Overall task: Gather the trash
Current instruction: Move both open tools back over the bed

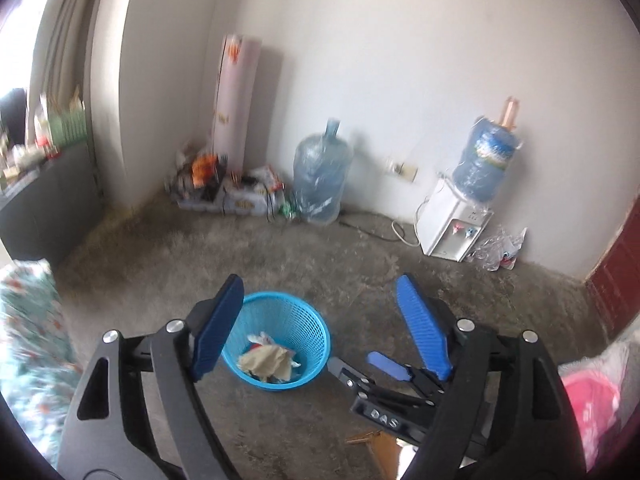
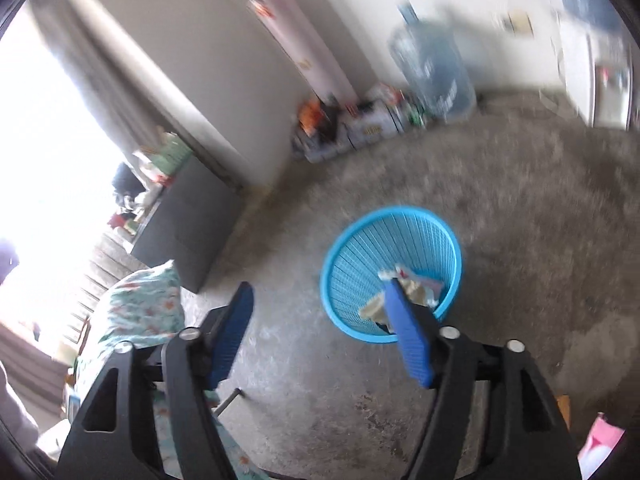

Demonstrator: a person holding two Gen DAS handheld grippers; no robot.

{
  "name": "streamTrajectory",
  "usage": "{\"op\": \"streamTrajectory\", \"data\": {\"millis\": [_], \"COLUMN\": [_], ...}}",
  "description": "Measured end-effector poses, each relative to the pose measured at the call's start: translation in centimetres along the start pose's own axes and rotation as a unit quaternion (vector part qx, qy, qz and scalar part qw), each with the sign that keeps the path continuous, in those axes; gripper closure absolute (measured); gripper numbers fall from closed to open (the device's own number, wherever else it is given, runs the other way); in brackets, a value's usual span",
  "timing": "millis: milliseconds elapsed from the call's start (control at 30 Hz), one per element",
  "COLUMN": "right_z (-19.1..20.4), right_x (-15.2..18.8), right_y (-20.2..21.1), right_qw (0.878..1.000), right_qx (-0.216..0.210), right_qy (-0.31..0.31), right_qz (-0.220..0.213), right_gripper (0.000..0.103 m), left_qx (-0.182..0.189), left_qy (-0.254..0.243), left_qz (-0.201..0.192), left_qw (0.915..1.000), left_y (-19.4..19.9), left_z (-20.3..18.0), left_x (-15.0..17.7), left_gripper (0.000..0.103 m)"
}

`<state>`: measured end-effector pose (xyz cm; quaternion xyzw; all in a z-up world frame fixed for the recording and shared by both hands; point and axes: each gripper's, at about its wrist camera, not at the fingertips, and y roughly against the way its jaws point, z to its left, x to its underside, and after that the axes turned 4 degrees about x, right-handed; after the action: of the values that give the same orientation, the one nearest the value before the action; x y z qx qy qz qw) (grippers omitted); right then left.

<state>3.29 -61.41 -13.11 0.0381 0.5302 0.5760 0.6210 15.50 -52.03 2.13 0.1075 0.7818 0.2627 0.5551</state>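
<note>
Crumpled trash [image 1: 267, 362] sits in the blue basket [image 1: 304, 316] on the concrete floor [image 1: 280, 256], a tan wad on top with white and red scraps around it. The left wrist view shows it sharply, and only that view catches the right gripper [image 1: 356, 360] from outside, its fingers spread just beside the basket's right rim with nothing between them. The left gripper [image 1: 320, 288] hangs above the basket with fingers wide apart and empty; the basket shows low between them, next to the left pad.

The right wrist view is blurred. There the basket [image 2: 348, 248] lies ahead and to the right, partly behind the right finger [image 2: 406, 336], and the trash [image 2: 424, 286] peeks past its tip. The right gripper [image 2: 318, 282] is spread, holding nothing.

Further out, along the wall: an empty water jug [image 1: 322, 176], a dispenser [image 1: 452, 224] with a bottle on top, a rolled mat [image 1: 236, 100] standing over clutter in the corner. A floral cloth [image 2: 140, 308] lies at left.
</note>
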Motion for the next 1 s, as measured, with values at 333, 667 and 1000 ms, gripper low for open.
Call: {"op": "streamTrajectory", "data": {"millis": [333, 667, 1000], "right_z": [8.9, 13.0, 16.8], "right_x": [3.1, 6.3, 8.6], "right_y": [12.8, 19.3, 18.3], "right_qw": [0.987, 0.971, 0.966], "right_qx": [-0.001, -0.041, -0.124], "right_qy": [0.12, 0.184, 0.214], "right_qz": [-0.106, -0.149, -0.072], "right_gripper": [0.008, 0.007, 0.007], "left_qx": [-0.047, -0.147, -0.301], "left_qy": [0.017, 0.024, 0.069], "left_qz": [-0.121, -0.172, -0.162], "left_qw": [0.9914, 0.9739, 0.9373], "left_y": [16.9, 31.1, 44.3], "left_z": [-2.5, -1.3, 3.8], "left_x": [2.9, 9.0, 18.5], "left_gripper": [0.016, 0.016, 0.016]}}
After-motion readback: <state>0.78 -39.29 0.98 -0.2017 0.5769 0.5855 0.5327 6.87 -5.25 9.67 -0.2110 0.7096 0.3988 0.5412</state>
